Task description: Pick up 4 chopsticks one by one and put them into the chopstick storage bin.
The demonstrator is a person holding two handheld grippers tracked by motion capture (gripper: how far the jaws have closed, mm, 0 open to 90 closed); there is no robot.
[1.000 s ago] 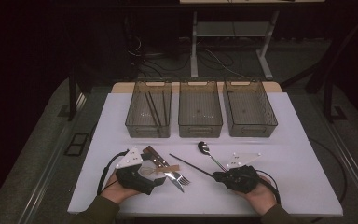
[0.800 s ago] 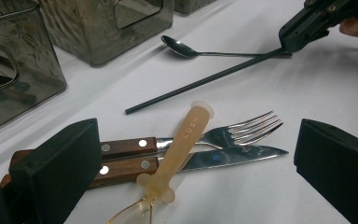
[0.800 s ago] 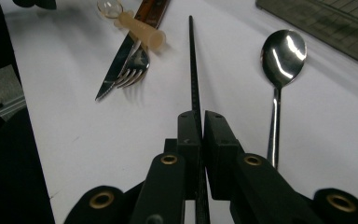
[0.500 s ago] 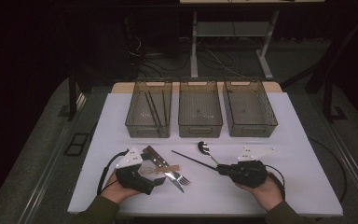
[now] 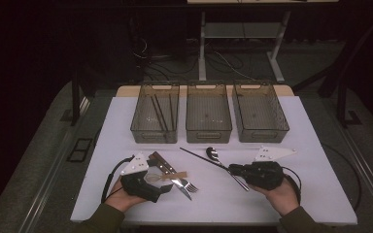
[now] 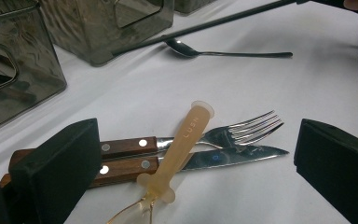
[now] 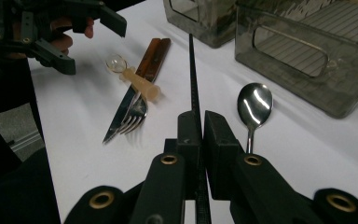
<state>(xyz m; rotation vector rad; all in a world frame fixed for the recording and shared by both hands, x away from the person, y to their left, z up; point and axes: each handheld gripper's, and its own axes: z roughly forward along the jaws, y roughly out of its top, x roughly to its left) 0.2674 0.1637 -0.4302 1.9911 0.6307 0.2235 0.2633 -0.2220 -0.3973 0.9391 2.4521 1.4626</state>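
Note:
My right gripper (image 5: pixel 234 169) (image 7: pixel 198 127) is shut on a long black chopstick (image 5: pixel 201 158) (image 7: pixel 192 70), which hangs above the white table and points toward the left bin. A steel spoon (image 5: pixel 212 154) (image 7: pixel 254 105) lies on the table just beside it. My left gripper (image 5: pixel 167 183) (image 6: pixel 198 145) rests at the front left with its jaws wide apart. Between those jaws lie a wood-handled knife (image 6: pixel 233 156), a fork (image 6: pixel 247 128) and an amber plastic utensil (image 6: pixel 186 140) laid across them, none of them gripped.
Three smoky see-through bins stand in a row at the back: the left bin (image 5: pixel 145 132) holds dark chopsticks, the middle bin (image 5: pixel 209 133) and the right bin (image 5: pixel 262 133) look bare. The table's front edge (image 5: pixel 213 222) runs close under both hands.
My right hand has risen a little and shifted toward the bins with the chopstick held in it. The left hand and the cutlery by it have stayed put.

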